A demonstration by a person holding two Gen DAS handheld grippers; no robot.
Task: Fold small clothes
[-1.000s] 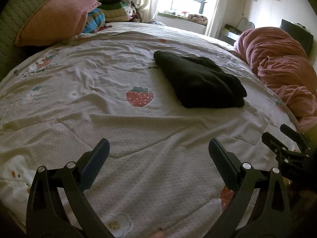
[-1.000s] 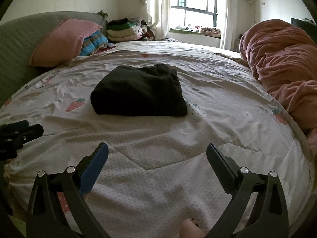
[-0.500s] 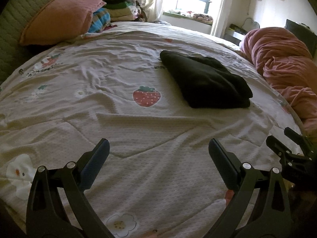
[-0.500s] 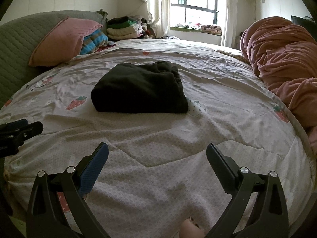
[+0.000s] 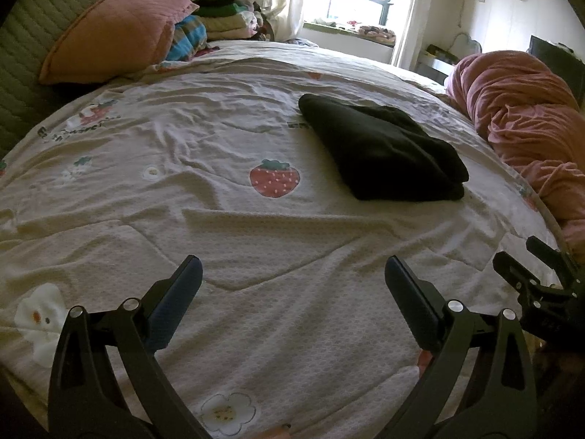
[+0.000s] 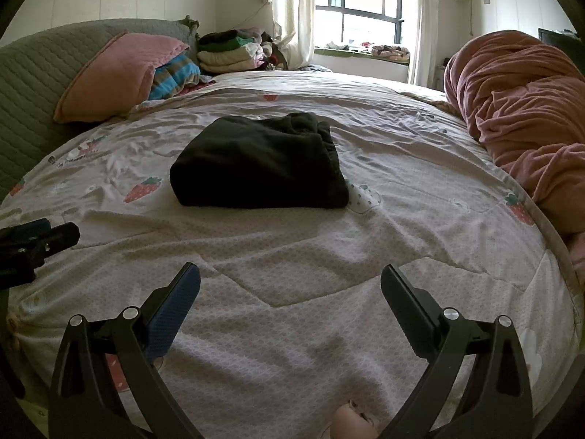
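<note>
A dark folded garment (image 5: 384, 150) lies flat on the strawberry-print bedspread (image 5: 219, 219), far ahead and right of my left gripper (image 5: 292, 274). The left gripper is open and empty above the near part of the bed. In the right wrist view the same garment (image 6: 259, 164) lies ahead of my right gripper (image 6: 290, 278), which is open and empty, well short of it. The right gripper's fingers (image 5: 526, 278) show at the right edge of the left wrist view. The left gripper's fingers (image 6: 40, 237) show at the left edge of the right wrist view.
A pink pillow (image 6: 117, 73) leans on a grey headboard (image 6: 33, 84) at the back left. A stack of folded clothes (image 6: 226, 51) sits behind it. A bunched pink duvet (image 6: 523, 109) fills the right side. A window (image 6: 365, 3) is at the back.
Both grippers have drawn back and tilted a little; the garment sits slightly lower and farther right in the left view. Both grippers stay open. The garment has not moved on the bed.
</note>
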